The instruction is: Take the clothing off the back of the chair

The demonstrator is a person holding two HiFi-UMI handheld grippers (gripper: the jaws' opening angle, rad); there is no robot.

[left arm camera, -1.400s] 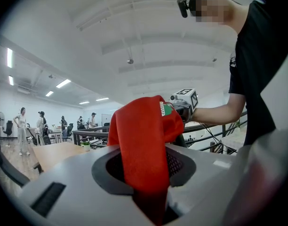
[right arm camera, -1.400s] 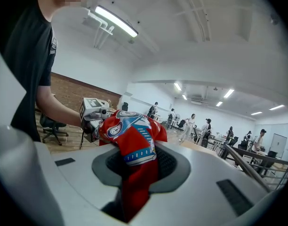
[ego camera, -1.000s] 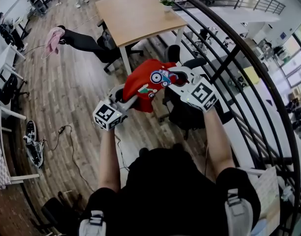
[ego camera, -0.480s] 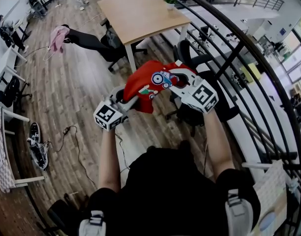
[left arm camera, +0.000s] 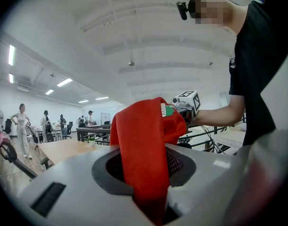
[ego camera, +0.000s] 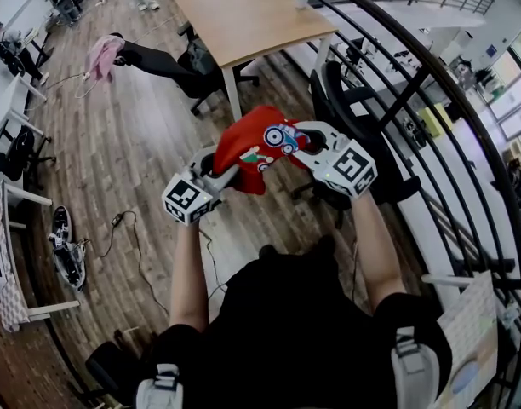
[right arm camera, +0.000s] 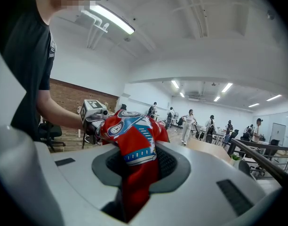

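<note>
**Red printed garment held clear of the chair by both claws**

The red fabric garment with a cartoon print [ego camera: 254, 147] is held in the air between the two claws. In the head view it is placed just left of the black swivel office chair [ego camera: 333, 92], and it is not draped over that chair's backrest. The left claw [ego camera: 225, 174] is clamped on a plain red fold of the cloth, which is seen pinched between its jaws in the left gripper view. The right claw [ego camera: 301, 140] is clamped on the printed part, with the blue and white pattern bunched between its jaws. It is held nearer the chair than the left one. A light wooden table with white legs [ego camera: 243, 11] is seen beyond the chair. A black metal railing [ego camera: 405, 100] is seen running along the chair's right side
</note>
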